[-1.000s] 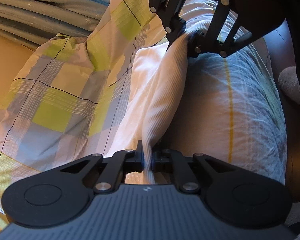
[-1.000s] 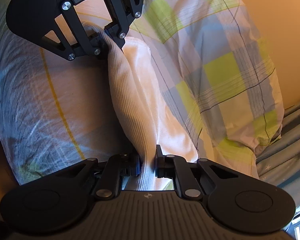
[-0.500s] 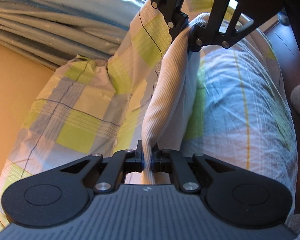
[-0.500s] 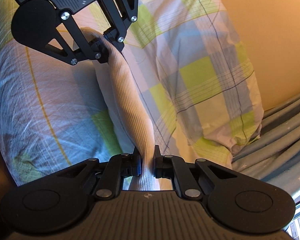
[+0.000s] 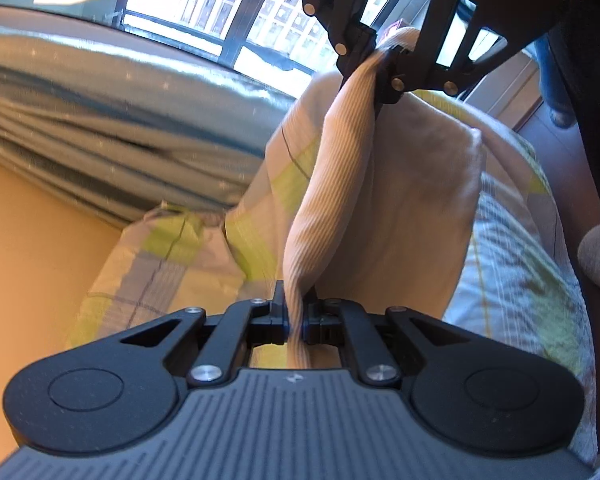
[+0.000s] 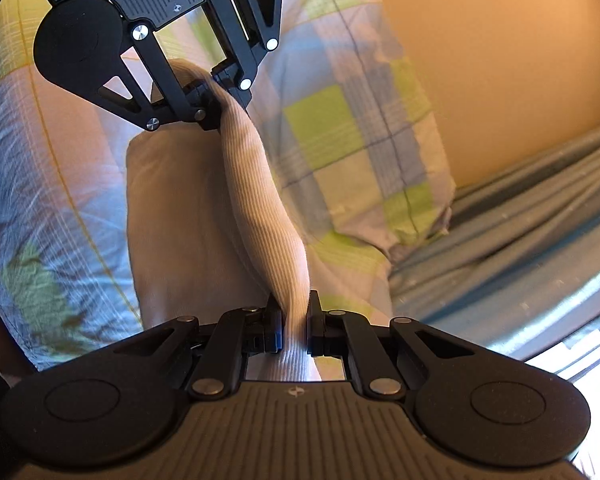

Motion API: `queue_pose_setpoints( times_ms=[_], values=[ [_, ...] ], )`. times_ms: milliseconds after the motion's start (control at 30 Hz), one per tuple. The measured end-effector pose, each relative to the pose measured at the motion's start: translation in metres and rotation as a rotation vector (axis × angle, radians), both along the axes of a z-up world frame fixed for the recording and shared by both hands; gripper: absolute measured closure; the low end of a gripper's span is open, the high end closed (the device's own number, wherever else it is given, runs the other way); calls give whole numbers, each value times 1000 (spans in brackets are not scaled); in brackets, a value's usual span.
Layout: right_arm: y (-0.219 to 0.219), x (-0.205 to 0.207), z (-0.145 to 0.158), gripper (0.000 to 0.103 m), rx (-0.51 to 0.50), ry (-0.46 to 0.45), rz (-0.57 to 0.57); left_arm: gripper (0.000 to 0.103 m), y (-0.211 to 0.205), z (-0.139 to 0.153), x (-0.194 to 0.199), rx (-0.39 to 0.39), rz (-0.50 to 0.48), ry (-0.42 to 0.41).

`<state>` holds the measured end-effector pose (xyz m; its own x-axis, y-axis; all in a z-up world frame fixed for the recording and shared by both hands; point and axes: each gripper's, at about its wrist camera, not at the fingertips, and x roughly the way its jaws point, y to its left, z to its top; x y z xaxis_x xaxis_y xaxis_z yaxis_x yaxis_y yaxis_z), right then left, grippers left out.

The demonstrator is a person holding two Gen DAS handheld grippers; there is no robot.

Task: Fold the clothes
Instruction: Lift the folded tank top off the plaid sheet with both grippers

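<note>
A window (image 5: 236, 12) glows bright at the top of the left wrist view, a blue-grey curtain (image 5: 100, 120) bunched below it, and a checked pillow (image 5: 168, 248) lies against the yellow wall. The left gripper (image 5: 296, 312) sits at the bottom, its fingers pressed together on a cream ribbed garment (image 5: 324, 200). The cloth runs up as a taut band to the right gripper (image 5: 374, 52), which pinches its other end, and a broad panel of it hangs down to the right over the striped bedding (image 5: 516, 264).

Over to the right wrist view: the right gripper (image 6: 294, 328) clamps the garment (image 6: 260, 184) in the foreground, the ribbed band climbs to the left gripper (image 6: 216, 96), also shut on it. The loose panel drapes left over the bedding (image 6: 40, 184), the checked pillow (image 6: 348, 132) is to the right, and the curtain (image 6: 520, 208) is beyond.
</note>
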<state>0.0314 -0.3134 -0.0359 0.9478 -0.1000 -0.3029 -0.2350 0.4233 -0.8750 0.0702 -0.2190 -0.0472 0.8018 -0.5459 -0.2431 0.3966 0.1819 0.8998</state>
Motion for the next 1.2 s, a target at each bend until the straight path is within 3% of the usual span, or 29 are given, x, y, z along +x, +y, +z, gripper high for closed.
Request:
queue_pose_setpoints(
  times_ms=[333,567,833,1200],
  values=[
    [-53,-73,42,96,-3,-91,-170,97,-58,47,-51,-34,-196,-64],
    [-92,-135,60,96,-23,-112,-373,97,-106,63,-94,-46,-419,-80],
    [-136,-217,74,96,-32,-103,-623,97,-171,79,-157,-81,-687,-19],
    [-214,-295,69,96,7,-74,-852,97,-275,75,-231,-42,-901,61]
  ],
)
